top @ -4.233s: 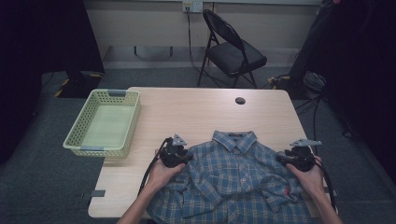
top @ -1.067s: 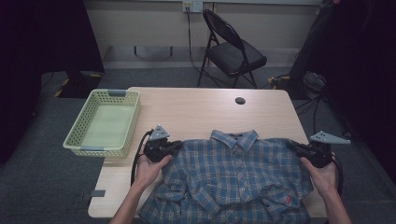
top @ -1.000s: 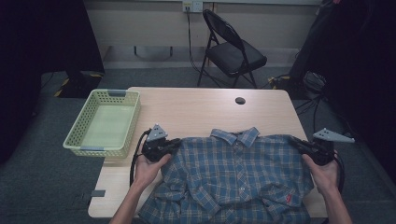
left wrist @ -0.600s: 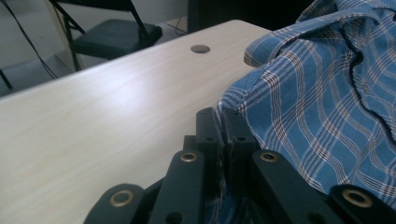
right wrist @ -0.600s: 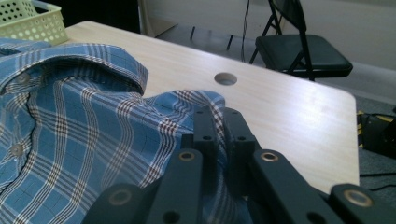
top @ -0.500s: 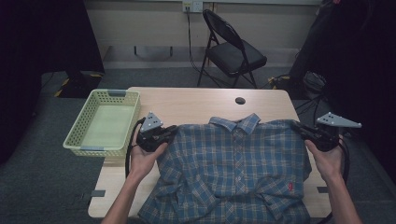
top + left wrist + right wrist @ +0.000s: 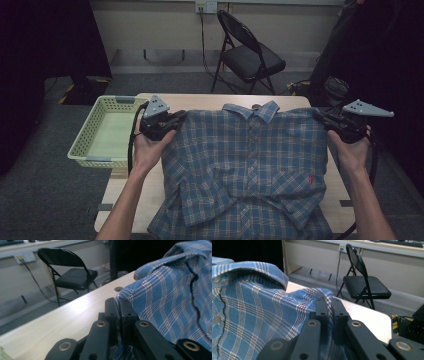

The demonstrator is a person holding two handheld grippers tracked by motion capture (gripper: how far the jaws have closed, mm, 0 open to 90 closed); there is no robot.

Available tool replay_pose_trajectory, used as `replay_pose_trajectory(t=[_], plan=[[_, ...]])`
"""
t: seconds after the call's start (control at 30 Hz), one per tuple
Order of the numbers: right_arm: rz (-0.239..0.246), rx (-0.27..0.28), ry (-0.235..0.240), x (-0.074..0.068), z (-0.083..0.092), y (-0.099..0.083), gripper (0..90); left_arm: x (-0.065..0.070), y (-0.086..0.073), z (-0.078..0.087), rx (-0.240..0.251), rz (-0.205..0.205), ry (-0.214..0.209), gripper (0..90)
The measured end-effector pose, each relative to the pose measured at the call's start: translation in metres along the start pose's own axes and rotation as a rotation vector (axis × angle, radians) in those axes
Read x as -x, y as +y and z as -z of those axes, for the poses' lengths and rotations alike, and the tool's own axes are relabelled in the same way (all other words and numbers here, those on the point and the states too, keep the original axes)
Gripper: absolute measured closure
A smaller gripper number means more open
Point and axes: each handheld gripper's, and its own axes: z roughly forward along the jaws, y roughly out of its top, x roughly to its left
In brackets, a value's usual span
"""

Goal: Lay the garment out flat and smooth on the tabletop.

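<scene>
A blue plaid shirt [image 7: 250, 165] hangs stretched between my two grippers above the wooden table [image 7: 200, 100], collar up and front facing the high view. My left gripper [image 7: 181, 116] is shut on the shirt's left shoulder; in the left gripper view its jaws [image 7: 117, 307] pinch the plaid cloth [image 7: 175, 302]. At the other shoulder my right gripper [image 7: 320, 114] is shut on the fabric, and the right gripper view has its jaws [image 7: 328, 306] clamped over a fold of the shirt [image 7: 262, 315]. The shirt's lower part still drapes down onto the table's near edge.
A pale green basket [image 7: 105, 132] sits at the table's left end. A small dark round thing [image 7: 118, 289] lies on the table behind the shirt. A black folding chair [image 7: 247, 52] stands beyond the far edge, by a wall with a power outlet [image 7: 206, 6].
Both hands have lifted, raising the shirt by its shoulders off the table so it hangs taller and flatter. Earlier still the grippers were closer together on the crumpled shirt.
</scene>
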Motion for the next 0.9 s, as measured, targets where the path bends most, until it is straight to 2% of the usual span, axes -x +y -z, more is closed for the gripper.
replay_pose_trajectory(t=[0.17, 0.2, 0.23, 0.27, 0.3, 0.33, 0.4, 0.43, 0.5, 0.53, 0.57, 0.6, 0.63, 0.67, 0.7, 0.73, 0.77, 0.8, 0.83, 0.87, 0.9], plan=[[0.006, 0.016, -0.003, 0.001, 0.001, 0.016, 85.8, -0.005, 0.014, 0.004, 0.036, 0.003, 0.010, 86.4], [0.006, 0.018, 0.003, 0.003, 0.000, 0.025, 85.8, -0.007, 0.019, 0.004, 0.047, 0.007, 0.011, 86.4], [0.006, 0.018, 0.003, 0.003, 0.000, 0.025, 85.8, -0.010, 0.023, 0.003, 0.058, 0.018, 0.015, 86.4], [0.022, 0.013, -0.003, 0.006, -0.002, 0.035, 85.8, -0.014, 0.033, -0.004, 0.054, 0.007, 0.042, 86.4], [0.022, 0.013, -0.003, 0.006, -0.002, 0.035, 85.8, -0.014, 0.033, -0.004, 0.054, 0.007, 0.042, 86.4], [0.023, 0.021, -0.011, 0.009, -0.005, 0.047, 85.8, -0.017, 0.037, -0.008, 0.060, 0.017, 0.052, 86.4], [0.036, 0.015, -0.030, 0.012, -0.010, 0.056, 85.8, -0.026, 0.052, -0.018, 0.073, 0.027, 0.069, 86.4], [0.036, 0.015, -0.030, 0.012, -0.010, 0.056, 85.8, -0.026, 0.052, -0.018, 0.073, 0.027, 0.069, 86.4], [0.056, -0.003, -0.058, 0.017, -0.019, 0.072, 85.8, -0.032, 0.062, -0.025, 0.083, 0.031, 0.082, 86.3], [0.056, -0.003, -0.058, 0.017, -0.019, 0.072, 85.8, -0.035, 0.067, -0.030, 0.080, 0.035, 0.096, 86.3], [0.063, -0.007, -0.072, 0.019, -0.023, 0.078, 85.8, -0.038, 0.071, -0.036, 0.083, 0.037, 0.103, 86.3], [0.077, -0.011, -0.118, 0.022, -0.034, 0.090, 85.8, -0.044, 0.076, -0.050, 0.080, 0.057, 0.126, 86.1], [0.077, -0.011, -0.118, 0.022, -0.034, 0.090, 85.8, -0.044, 0.076, -0.050, 0.080, 0.057, 0.126, 85.3], [0.065, -0.018, -0.157, 0.027, -0.046, 0.100, 85.3, -0.048, 0.075, -0.066, 0.054, 0.065, 0.152, 83.3], [0.065, -0.018, -0.157, 0.027, -0.046, 0.100, 85.3, -0.048, 0.075, -0.066, 0.054, 0.065, 0.152, 76.2], [0.054, -0.024, -0.176, 0.029, -0.053, 0.102, 83.7, -0.047, 0.073, -0.074, 0.022, 0.042, 0.173, 76.2], [0.043, -0.047, -0.204, 0.032, -0.062, 0.101, 75.9, -0.047, 0.070, -0.080, 0.001, 0.035, 0.163, 69.4], [0.042, -0.086, -0.236, 0.034, -0.071, 0.100, 64.2, -0.046, 0.063, -0.086, -0.002, 0.048, 0.137, 64.6], [0.003, -0.104, -0.251, 0.036, -0.078, 0.096, 60.1, -0.047, 0.057, -0.089, 0.005, 0.084, 0.094, 58.1], [-0.015, -0.107, -0.211, 0.037, -0.082, 0.091, 60.9, -0.045, 0.052, -0.093, -0.017, 0.089, 0.093, 54.3], [-0.011, -0.112, -0.174, 0.037, -0.086, 0.087, 57.5, -0.043, 0.047, -0.096, -0.038, 0.069, 0.091, 49.8]])
